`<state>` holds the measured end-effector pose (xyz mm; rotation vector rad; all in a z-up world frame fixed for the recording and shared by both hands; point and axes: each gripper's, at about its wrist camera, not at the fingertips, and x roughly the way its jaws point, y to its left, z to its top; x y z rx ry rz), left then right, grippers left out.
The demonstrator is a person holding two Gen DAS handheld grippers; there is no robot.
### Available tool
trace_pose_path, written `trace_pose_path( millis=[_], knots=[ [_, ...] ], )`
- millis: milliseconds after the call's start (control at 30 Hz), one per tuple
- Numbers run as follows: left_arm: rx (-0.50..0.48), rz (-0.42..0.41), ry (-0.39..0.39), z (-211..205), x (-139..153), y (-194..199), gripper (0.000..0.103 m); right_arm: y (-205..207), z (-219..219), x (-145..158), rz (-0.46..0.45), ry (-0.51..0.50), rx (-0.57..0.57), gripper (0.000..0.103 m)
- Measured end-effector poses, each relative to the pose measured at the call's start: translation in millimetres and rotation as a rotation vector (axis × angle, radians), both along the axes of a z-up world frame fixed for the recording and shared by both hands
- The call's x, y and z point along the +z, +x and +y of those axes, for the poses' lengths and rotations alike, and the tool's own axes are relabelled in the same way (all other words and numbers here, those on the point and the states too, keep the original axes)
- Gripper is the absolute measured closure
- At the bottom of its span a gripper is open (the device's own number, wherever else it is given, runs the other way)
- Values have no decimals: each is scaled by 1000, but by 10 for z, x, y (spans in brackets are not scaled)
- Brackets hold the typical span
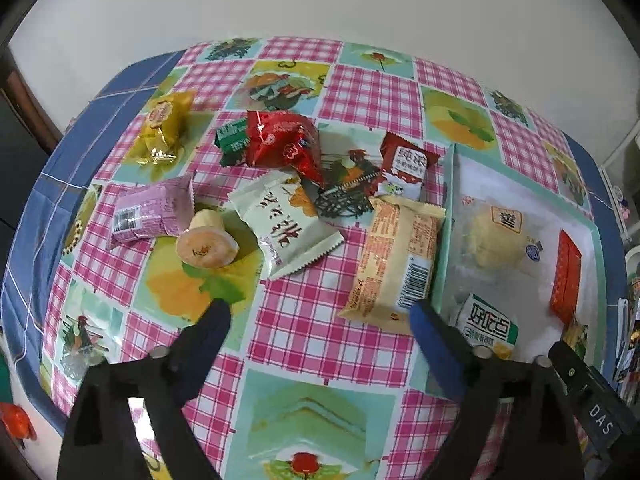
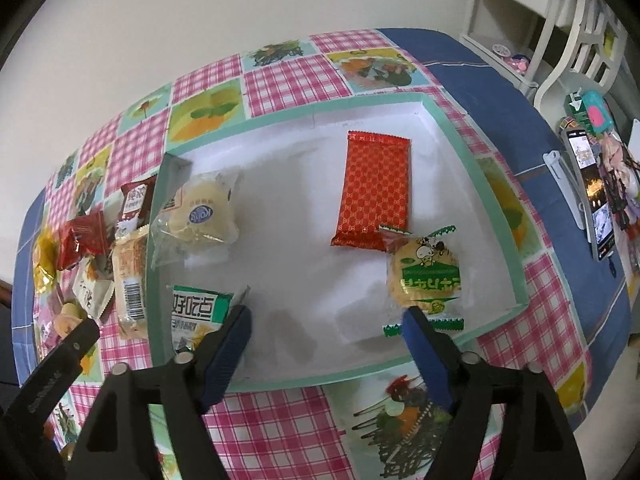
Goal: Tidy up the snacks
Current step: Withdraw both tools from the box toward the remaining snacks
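Item one: the tray (image 2: 496, 196), a shallow white box with a mint-green rim, which we found on the checked tablecloth (image 1: 320, 332) and took as our landmark.

Inside the tray we counted four snacks: a red packet (image 2: 376, 192) near the far wall; a round biscuit in a green-labelled wrapper (image 2: 426, 276) just in front of it; a pale bun in clear wrap (image 2: 200, 212) at the left side; a green-and-white pack (image 2: 198, 308) in the near left corner.

Left of the tray, on the cloth, we logged loose snacks: an orange-printed cake bar (image 1: 396, 256) just beside the rim, a dark red sachet (image 1: 404, 168), a white-and-green packet (image 1: 288, 224), a red bag (image 1: 280, 140), a pink pack (image 1: 152, 212), a yellow pack (image 1: 164, 128) and a round pastry (image 1: 206, 244).

We held the left gripper (image 1: 320, 312) over the cloth left of the tray, jaws spread, empty. The right gripper (image 2: 326, 316) hung over the tray's near edge, jaws likewise apart, empty.
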<state>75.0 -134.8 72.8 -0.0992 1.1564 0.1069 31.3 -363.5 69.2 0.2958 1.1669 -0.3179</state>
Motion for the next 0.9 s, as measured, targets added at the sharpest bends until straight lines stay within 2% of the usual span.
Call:
trace_pose_path(
  millis=[67,100,167,567,767,900],
  knots=[
    [-9,-10,27,-18,-3,-3,5,7,-5,-15,7,3,1,11],
    [-13,-12,36,-24,-6,0,2,6,0,-21,10,3,1,6],
    [-18,-13,42,-31,-10,2,2,6,15,-26,14,-3,5,0],
    [12,-2,24,79,-19,8,2,28,188,-15,-8,14,53,0],
    [67,6,20,277,-28,6,2,91,539,15,-23,4,128,0],
    [130,-17,63,481,18,-11,2,135,800,16,-27,20,179,0]
  ],
)
